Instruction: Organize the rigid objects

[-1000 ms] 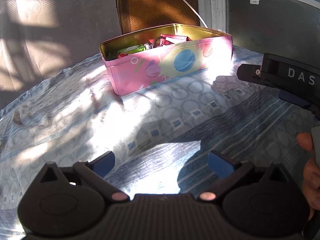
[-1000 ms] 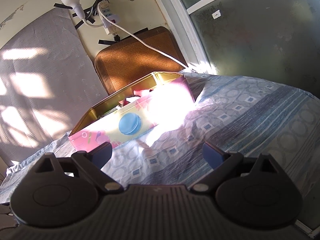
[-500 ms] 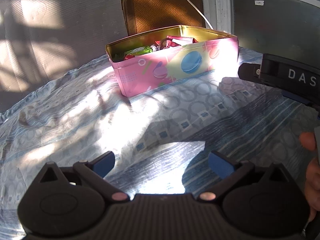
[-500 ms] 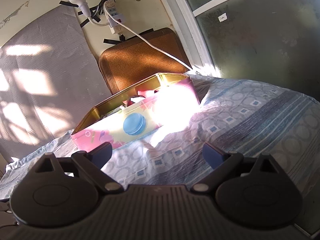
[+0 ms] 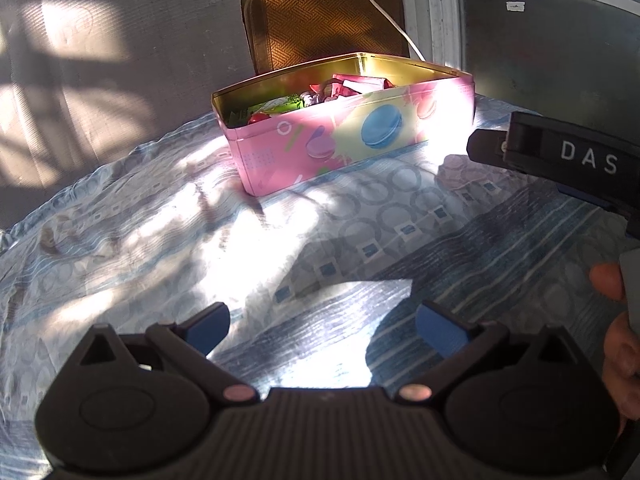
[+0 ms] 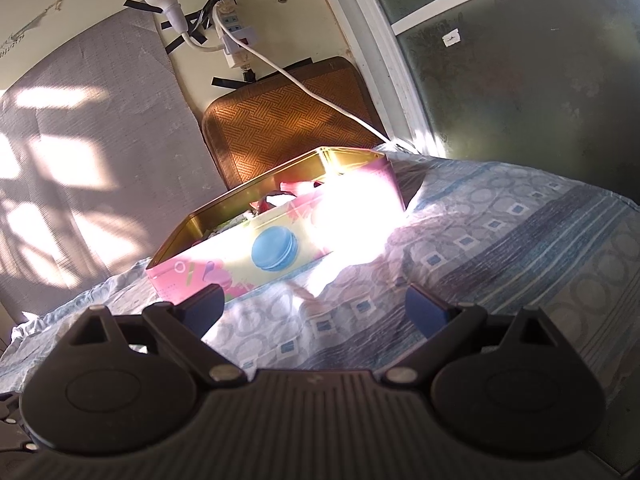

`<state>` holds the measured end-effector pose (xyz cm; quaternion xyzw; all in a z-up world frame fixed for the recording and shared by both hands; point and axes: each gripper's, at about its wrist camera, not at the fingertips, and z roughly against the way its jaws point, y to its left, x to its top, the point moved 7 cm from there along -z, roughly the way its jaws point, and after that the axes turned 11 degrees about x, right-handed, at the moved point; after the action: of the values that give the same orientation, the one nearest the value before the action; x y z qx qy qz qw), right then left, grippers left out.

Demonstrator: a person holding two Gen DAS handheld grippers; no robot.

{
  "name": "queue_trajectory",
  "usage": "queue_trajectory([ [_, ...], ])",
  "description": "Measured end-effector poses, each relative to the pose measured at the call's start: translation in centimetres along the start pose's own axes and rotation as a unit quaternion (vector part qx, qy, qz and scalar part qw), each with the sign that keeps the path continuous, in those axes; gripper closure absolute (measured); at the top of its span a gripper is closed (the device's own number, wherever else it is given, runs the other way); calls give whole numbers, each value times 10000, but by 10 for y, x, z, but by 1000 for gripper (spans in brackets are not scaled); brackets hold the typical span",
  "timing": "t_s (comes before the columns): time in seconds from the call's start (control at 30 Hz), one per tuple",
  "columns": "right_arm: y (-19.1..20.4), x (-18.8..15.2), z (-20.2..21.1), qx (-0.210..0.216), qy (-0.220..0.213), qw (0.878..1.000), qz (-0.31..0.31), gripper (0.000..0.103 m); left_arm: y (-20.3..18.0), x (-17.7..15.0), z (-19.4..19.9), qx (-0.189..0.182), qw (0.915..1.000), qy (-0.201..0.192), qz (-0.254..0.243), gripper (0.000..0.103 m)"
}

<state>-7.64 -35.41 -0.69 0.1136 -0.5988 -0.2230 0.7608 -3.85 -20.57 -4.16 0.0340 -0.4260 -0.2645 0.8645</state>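
A pink tin box (image 5: 352, 136) with macaron prints stands open on the blue patterned cloth (image 5: 280, 240), holding several pink, green and red packets (image 5: 320, 98). My left gripper (image 5: 322, 326) is open and empty, low over the cloth, well short of the box. In the right wrist view the same tin box (image 6: 276, 248) sits ahead and slightly left of my right gripper (image 6: 314, 308), which is open with nothing between its blue fingertips. The right gripper's black body marked DAS (image 5: 560, 156) shows at the right of the left wrist view, with a hand (image 5: 620, 328) holding it.
A brown woven cushion (image 6: 288, 128) leans against the wall behind the box. A white cable (image 6: 312, 88) runs from a taped power strip (image 6: 236, 36) down to the cloth. A window frame (image 6: 384, 64) and dark glass lie to the right. Strong sun glare hits the box and cloth.
Both views have shifted a little: the tin box sits slightly further right and closer in each. Both grippers stay open and empty.
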Motion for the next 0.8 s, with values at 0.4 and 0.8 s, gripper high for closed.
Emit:
queue_trajectory([
  [0.4, -1, -2, 0, -5, 31, 10000, -30, 4, -3, -2, -2, -13, 9998, 215, -59, 0],
  [0.8, 0, -3, 0, -5, 46, 10000, -26, 4, -2, -1, -2, -39, 9998, 169, -29, 0],
])
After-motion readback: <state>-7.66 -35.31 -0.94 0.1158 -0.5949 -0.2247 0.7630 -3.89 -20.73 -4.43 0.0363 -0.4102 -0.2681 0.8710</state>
